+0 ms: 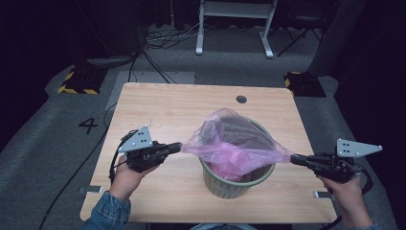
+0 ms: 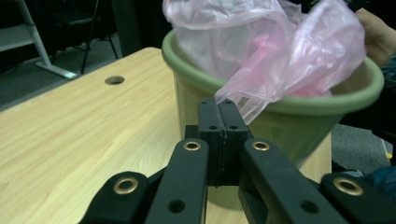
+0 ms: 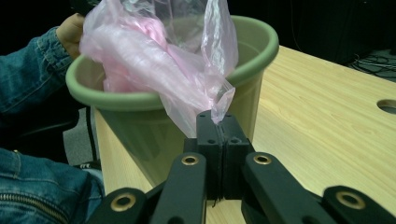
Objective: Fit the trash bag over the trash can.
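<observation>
Pink bag: we see a thin, see-through pink plastic bag (image 1: 234, 143) sitting in the bin, its rim stretched out to both sides above the bin's edge.
Bin: we see a green round bin (image 1: 237, 184) standing upright on the bench, near the front edge and a little right of the middle.
Left claw: our left claw (image 1: 176, 148) has its jaws pressed together on the left edge of the bag; in the left gripper view (image 2: 223, 112) a twist of pink film runs from the pads up over the bin's rim (image 2: 280, 105).
Right claw: our right claw (image 1: 296, 158) is pinching the bag's right edge, jaws tight together; in the right gripper view (image 3: 217, 122) the film bunches right at the pad tips, just in front of the bin's wall (image 3: 140, 135).
Hands: we hold one gripper in each hand, the left hand (image 1: 125, 178) over the bench, the right hand (image 1: 345, 191) at the bench's right edge.
Bench: light wood bench (image 1: 163, 108) with a round cable hole (image 1: 241, 99) near its far edge.
Sleeve: a blue denim sleeve (image 1: 106, 214) shows at the left wrist.
Floor: grey carpet (image 1: 43, 143) with a painted figure 4 (image 1: 88, 125) to the left of the bench.
</observation>
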Demonstrator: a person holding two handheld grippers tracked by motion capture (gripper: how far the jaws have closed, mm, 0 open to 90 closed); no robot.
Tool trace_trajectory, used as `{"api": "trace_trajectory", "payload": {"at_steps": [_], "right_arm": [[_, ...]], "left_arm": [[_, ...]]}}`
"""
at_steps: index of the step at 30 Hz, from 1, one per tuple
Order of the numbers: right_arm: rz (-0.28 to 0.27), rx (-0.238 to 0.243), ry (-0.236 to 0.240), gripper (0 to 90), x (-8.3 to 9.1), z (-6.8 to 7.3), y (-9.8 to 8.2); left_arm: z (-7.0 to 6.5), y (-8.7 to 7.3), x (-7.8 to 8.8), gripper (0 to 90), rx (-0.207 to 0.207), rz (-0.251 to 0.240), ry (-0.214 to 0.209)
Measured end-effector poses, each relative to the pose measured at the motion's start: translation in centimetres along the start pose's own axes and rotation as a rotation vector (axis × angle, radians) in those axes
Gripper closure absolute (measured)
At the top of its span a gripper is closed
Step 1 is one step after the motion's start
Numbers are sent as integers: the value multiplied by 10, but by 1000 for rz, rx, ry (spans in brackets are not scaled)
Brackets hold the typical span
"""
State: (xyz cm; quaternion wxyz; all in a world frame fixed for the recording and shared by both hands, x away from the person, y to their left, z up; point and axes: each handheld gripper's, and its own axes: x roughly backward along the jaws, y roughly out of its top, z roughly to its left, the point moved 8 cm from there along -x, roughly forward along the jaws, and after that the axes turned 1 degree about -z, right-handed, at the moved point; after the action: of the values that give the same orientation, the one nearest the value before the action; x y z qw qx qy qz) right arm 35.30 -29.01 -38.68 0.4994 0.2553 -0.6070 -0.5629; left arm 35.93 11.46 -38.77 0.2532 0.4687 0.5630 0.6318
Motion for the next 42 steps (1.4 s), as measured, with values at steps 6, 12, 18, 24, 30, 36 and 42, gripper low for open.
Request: {"api": "trace_trajectory", "payload": {"at_steps": [6, 12, 18, 24, 30, 36, 42], "right_arm": [[-2, -13, -9, 893, 11, 1, -12], [-4, 10, -4, 744, 18, 10, -13], [-56, 19, -36, 383, 26, 9, 11], [-126, 68, -75, 327, 36, 8, 56], [-94, 50, -125, 281, 17, -7, 84], [-8, -39, -112, 256, -18, -24, 89], [132, 11, -101, 455, -50, -30, 79]], "left_arm": [[2, -20, 13, 900, 25, 14, 15], [-3, -22, 23, 776, 8, -10, 26], [-3, 4, 29, 476, -38, -82, 36], [-4, 38, 31, 447, -90, -124, 39], [6, 56, 8, 443, -75, -90, 45], [10, 60, -14, 487, -74, -58, 22], [12, 56, -26, 536, -83, -5, 21]]}}
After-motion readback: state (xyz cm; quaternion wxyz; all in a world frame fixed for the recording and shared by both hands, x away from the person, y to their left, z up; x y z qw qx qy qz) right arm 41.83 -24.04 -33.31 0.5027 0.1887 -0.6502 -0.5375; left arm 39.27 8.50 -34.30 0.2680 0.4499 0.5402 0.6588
